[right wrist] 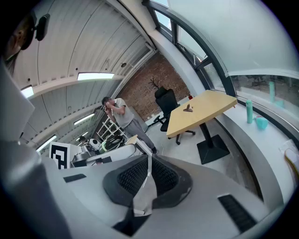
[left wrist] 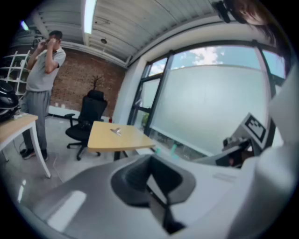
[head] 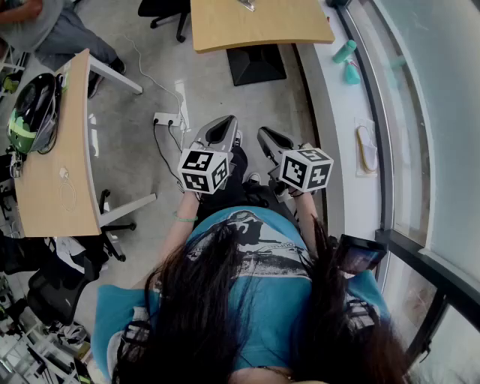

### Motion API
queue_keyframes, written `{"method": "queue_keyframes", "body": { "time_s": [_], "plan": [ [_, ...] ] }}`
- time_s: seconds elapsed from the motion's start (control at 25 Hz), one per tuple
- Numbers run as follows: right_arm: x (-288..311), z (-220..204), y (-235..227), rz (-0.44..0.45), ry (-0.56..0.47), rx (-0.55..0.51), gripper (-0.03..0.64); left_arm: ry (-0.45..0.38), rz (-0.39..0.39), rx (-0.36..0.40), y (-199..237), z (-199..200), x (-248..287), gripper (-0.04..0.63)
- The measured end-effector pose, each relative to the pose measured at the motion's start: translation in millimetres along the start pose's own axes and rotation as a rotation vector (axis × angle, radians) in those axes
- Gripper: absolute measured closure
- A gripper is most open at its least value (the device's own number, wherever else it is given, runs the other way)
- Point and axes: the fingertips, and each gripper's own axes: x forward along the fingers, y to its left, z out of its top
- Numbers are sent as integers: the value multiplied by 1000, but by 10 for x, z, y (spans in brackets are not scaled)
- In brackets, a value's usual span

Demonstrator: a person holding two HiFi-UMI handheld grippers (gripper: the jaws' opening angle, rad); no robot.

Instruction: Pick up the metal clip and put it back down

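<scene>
The metal clip [head: 247, 5] lies on the wooden table [head: 259, 26] ahead of me, small and silvery at the picture's top edge. It also shows as a small clip [left wrist: 116, 131] in the left gripper view and as a dark clip [right wrist: 188, 108] in the right gripper view. My left gripper [head: 223, 129] and right gripper [head: 270, 139] hang side by side at waist height over the floor, well short of the table. In each gripper's own view, the left gripper [left wrist: 150, 173] and the right gripper [right wrist: 148, 161] have their jaws together with nothing between them.
A long wooden desk [head: 52, 172] with a green helmet [head: 31, 112] stands at my left. A power strip [head: 166, 118] and cables lie on the floor. A person [left wrist: 43, 88] stands near a black office chair [left wrist: 86, 119]. Teal bottles [head: 345, 52] sit on the window sill at right.
</scene>
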Motion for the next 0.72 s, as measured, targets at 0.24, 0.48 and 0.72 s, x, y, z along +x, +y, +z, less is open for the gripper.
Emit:
{"method": "queue_keyframes", "body": {
  "time_s": [0.24,0.48,0.72],
  "plan": [
    [359,288,-54,-5,-8,7,581,5,-15,0,346,139,275,592],
    [840,814,-244,-32,-35,23,581,-8,-49,16,794,508,740,592],
    [1545,1302,-216,-18,-21,10,581,-37,-53,7,1473,973,1169,592]
  ]
}}
